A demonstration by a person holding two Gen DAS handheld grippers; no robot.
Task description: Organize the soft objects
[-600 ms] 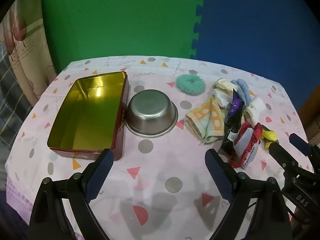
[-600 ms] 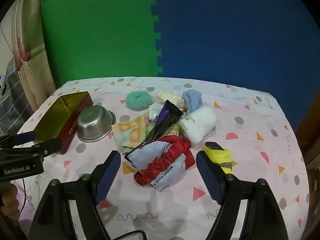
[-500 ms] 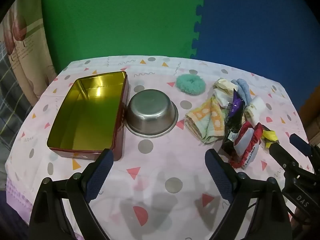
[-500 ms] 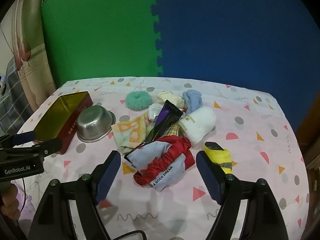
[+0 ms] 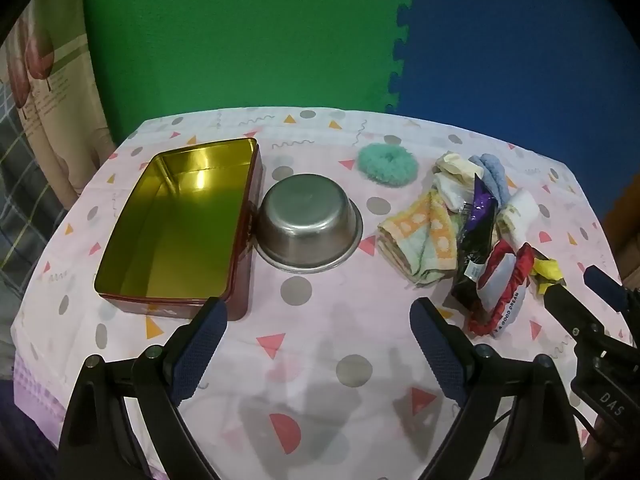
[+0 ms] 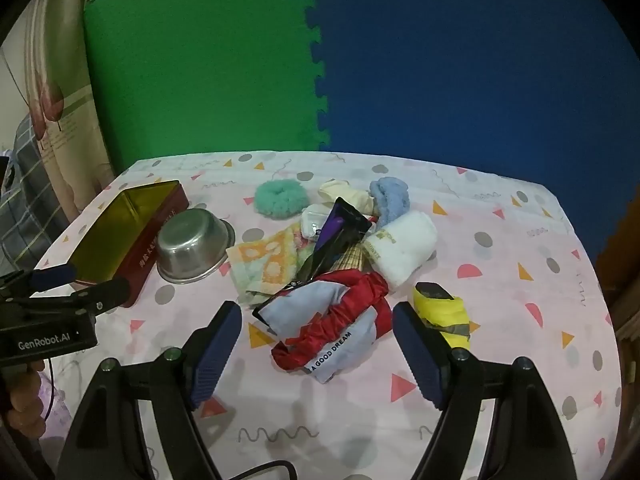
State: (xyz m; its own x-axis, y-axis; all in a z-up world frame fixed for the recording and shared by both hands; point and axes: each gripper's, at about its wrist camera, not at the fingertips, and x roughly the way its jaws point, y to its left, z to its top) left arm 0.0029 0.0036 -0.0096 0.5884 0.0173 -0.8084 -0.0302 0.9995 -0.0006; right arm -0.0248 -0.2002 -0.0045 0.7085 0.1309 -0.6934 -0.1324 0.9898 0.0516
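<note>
A heap of soft things lies on the table: a red and grey cloth pouch [image 6: 332, 320], an orange and green towel [image 6: 266, 260] [image 5: 422, 240], a white rolled towel [image 6: 404, 246], a blue sock [image 6: 390, 200], a teal scrunchie [image 6: 280, 199] [image 5: 387, 165] and a yellow roll [image 6: 442, 314]. A dark purple packet [image 6: 340, 228] lies across the heap. My right gripper [image 6: 318, 324] hangs open just in front of the pouch. An open red tin [image 5: 180, 226] with a gold inside stands at the left. My left gripper [image 5: 316, 318] is open above bare cloth in front of the tin.
A steel bowl [image 5: 308, 226] stands right beside the tin. The table wears a pink patterned cloth [image 5: 320, 360]. Green and blue foam mats [image 6: 280, 60] form the back wall. A hand [image 6: 24, 396] holds the left gripper's handle.
</note>
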